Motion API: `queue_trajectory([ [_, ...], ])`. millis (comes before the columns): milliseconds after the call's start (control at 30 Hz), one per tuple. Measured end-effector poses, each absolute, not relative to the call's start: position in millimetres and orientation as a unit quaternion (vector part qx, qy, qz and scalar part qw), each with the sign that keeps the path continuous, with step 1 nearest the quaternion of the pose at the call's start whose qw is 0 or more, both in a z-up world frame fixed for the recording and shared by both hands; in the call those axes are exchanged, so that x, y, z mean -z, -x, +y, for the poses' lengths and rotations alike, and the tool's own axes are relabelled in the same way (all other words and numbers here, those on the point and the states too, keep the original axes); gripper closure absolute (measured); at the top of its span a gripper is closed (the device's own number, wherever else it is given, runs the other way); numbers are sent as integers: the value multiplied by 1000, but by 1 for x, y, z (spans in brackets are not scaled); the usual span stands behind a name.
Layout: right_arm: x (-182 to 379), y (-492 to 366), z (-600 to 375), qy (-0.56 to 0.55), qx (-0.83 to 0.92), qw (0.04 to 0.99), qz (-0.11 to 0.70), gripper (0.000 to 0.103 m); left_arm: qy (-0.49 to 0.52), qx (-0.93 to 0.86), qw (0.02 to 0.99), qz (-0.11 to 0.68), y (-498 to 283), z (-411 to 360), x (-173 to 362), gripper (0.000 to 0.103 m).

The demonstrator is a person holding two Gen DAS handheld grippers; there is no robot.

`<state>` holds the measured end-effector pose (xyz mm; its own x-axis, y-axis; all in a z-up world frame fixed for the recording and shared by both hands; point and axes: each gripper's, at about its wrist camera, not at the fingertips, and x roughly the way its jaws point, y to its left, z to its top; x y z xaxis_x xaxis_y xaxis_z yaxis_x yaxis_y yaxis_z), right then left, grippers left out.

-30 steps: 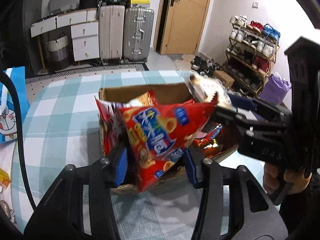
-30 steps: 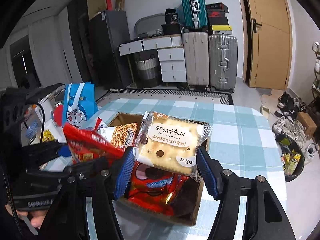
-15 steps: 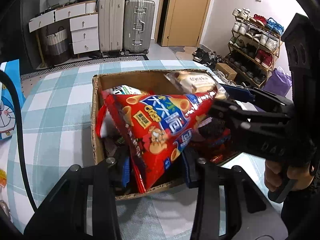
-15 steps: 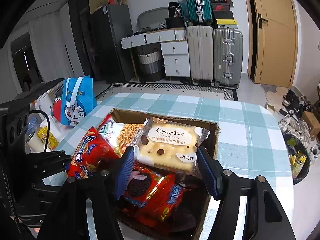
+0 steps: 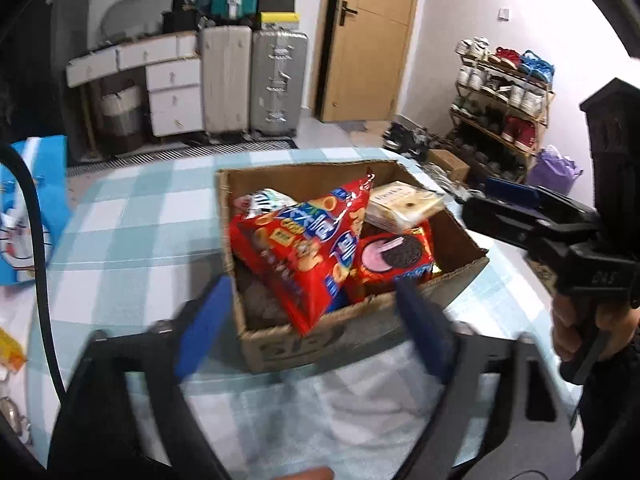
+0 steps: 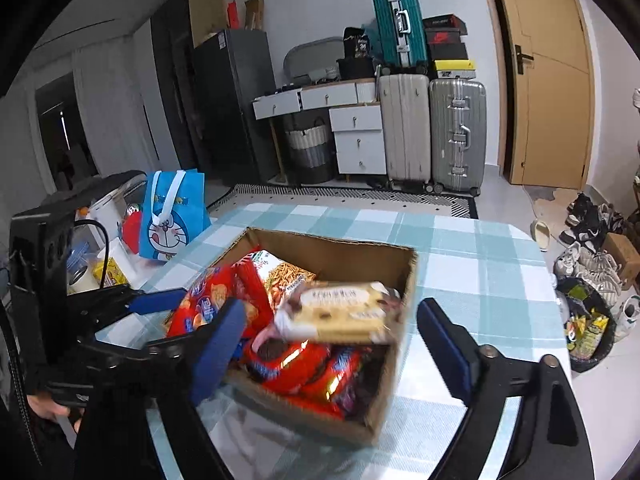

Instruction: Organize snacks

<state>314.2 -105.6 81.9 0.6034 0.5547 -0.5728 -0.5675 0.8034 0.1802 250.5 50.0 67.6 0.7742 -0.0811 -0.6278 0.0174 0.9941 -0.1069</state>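
Left wrist view: my left gripper [image 5: 316,324] is spread wide w/ nothing between its blue pads [image 5: 204,326], straddling the near wall of the cardboard box [image 5: 320,344]. Right gripper [image 6: 332,344] is likewise wide apart and holding nothing, its fingers either side of the box's near corner.

Red biscuit bag [image 5: 300,248] lies in the box, long axis diagonal: one corner points up toward the back wall, the other hangs over the near edge toward me. Just right of it, touching, the red Oreo-style pack [image 5: 394,258] lies flat. Pale cracker pack [image 6: 340,310] rests on top of the red packs, long axis approx. across the right view, tilted; it's motion-blurred there. A stick-snack bag [image 6: 286,276] sits behind, toward the back-left of the box.

Box sits on the teal checked tablecloth [image 6: 480,264]. A blue Doraemon bag [image 6: 170,216] stands at the table's left edge, well apart from the box. Suitcases [image 6: 432,136] line the far wall.
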Motion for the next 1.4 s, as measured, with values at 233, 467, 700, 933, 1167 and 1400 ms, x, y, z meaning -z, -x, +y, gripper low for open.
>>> queue_trajectory([
  [233,-83,-280,-128,-16,-314,899,305,1,37,6,952,304,-210,52,-74,0],
  [467,-77,-241,-136,-14,-320,908,271,1,31,-14,961,273,-174,53,-75,0],
  [700,-69,-210,-137,-5,-326,915,237,1,59,-17,971,231,-148,54,-66,0],
  [933,-53,-196,-136,-9,-328,918,223,1,41,-18,976,215,-146,40,-52,0],
  [1167,-46,-195,-136,-4,-322,923,211,1,27,-27,979,202,-146,33,-40,0],
  [1400,-40,-196,-136,0,-316,926,204,0,39,-35,978,203,-152,39,-36,0],
])
